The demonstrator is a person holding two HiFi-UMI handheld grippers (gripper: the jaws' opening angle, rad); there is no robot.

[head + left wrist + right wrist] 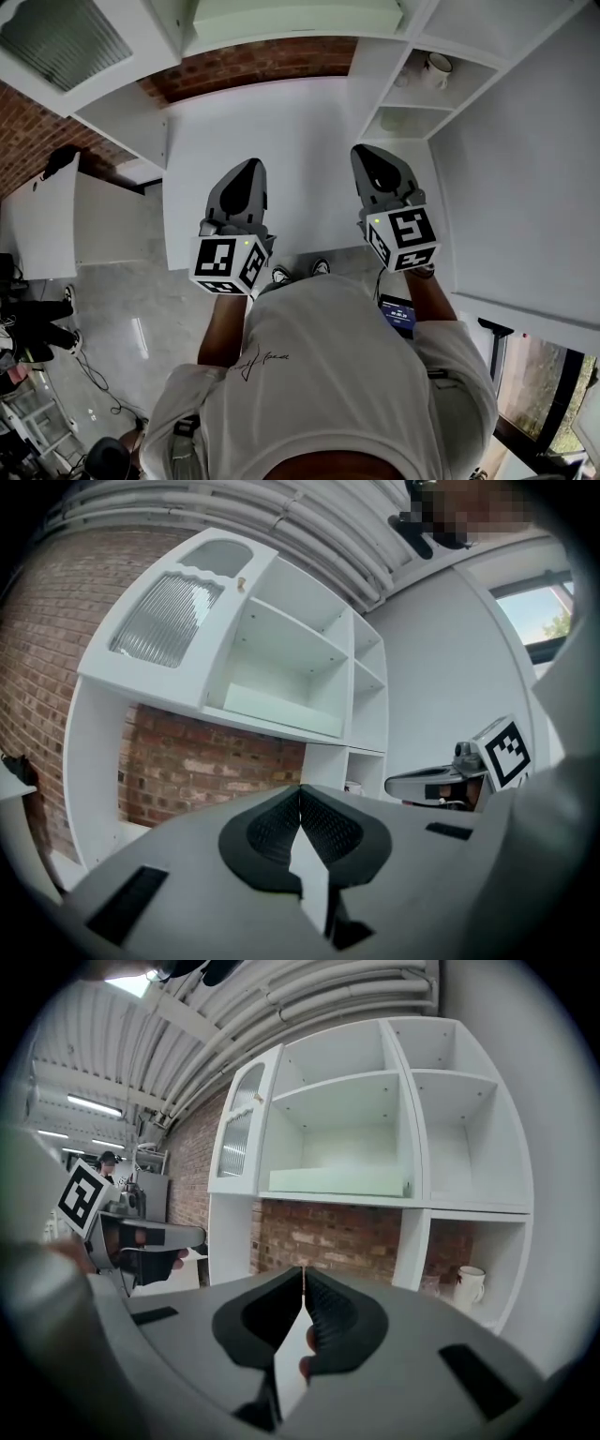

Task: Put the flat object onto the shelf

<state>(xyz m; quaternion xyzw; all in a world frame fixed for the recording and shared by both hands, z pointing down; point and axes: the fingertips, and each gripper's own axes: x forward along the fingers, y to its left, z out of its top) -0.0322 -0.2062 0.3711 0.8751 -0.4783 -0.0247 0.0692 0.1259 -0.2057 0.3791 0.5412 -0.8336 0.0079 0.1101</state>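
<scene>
Two grippers are held side by side above the white worktop (300,112), and nothing is gripped by either. The dark ribbed fingers (272,829) of the left gripper (251,169) are pressed together at the tips, as are those of the right gripper (367,156). The flat object (337,1181), a thin, smooth, pale green rectangular slab, is seen lying flat on the shelf (328,1202) in the wide open bay of the white cabinet (419,1129). Its long axis is laid left to right along the shelf, with one long edge turned outward. Rough red brick (328,1237) is shown below, and a white mug (469,1288) is stood upright in a lower side compartment.
</scene>
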